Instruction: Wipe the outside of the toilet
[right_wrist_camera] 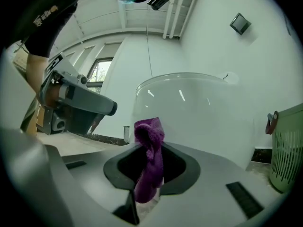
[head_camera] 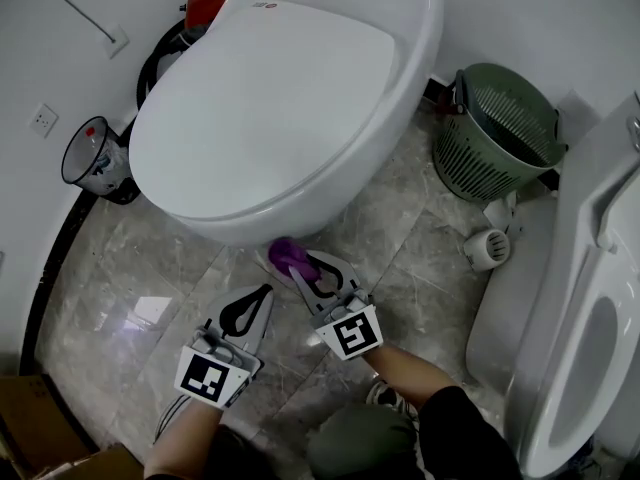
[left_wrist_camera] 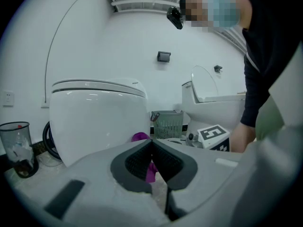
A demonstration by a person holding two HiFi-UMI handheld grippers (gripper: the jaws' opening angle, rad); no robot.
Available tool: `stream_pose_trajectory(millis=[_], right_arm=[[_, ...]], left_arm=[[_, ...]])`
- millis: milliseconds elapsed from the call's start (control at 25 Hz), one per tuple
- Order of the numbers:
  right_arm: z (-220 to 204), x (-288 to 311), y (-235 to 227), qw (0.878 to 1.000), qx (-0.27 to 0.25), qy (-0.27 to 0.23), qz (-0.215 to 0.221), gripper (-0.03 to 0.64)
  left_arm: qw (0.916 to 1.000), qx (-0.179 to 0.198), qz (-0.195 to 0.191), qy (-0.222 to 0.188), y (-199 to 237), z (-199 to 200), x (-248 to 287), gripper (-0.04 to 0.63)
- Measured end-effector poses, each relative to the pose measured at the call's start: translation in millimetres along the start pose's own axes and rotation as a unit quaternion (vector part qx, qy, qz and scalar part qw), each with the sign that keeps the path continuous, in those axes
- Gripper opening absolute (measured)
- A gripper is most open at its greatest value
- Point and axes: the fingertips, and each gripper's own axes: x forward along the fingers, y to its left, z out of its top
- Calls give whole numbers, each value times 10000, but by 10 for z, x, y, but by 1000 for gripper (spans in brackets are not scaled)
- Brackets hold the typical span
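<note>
The white toilet [head_camera: 290,98] fills the upper middle of the head view, lid down. A purple cloth [head_camera: 287,257] is bunched at the foot of its front, close to or touching the bowl. My right gripper [head_camera: 298,268] is shut on that cloth; in the right gripper view the cloth [right_wrist_camera: 149,162] hangs between the jaws with the toilet bowl [right_wrist_camera: 189,112] just beyond. To its left, my left gripper [head_camera: 264,292] hovers low over the marble floor, shut and holding nothing. In the left gripper view the gripper [left_wrist_camera: 152,141] points at the toilet's side [left_wrist_camera: 94,122].
A green slatted basket [head_camera: 500,133] stands right of the toilet, with a small white object [head_camera: 487,249] beside it. A second white fixture [head_camera: 590,348] runs along the right edge. A clear bin [head_camera: 95,158] and black hose sit at the left wall. A cardboard box [head_camera: 40,428] is at bottom left.
</note>
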Motion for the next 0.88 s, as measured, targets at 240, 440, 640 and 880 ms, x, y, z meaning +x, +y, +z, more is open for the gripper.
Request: stream_pose_trajectory(millis=[240,440,640,880], right_arm=[[-23,-103,-323,9999,-46,-1,-128,75],[-81,-245,-725,9991,-48,71,-408,74],[-160,-337,-1320,9954,-37,272,-916,74],[-124,-330,-1950,9926,-272,289,-1151,74]], left_arm=[[10000,1,15,91,-18,-80,103,7],[9999,-49,-79,64,-142,-99,263,7],[9998,-96,-156,108,-260,-144,377,7],[9994,-184,-180,232,-395,-230,450,6]])
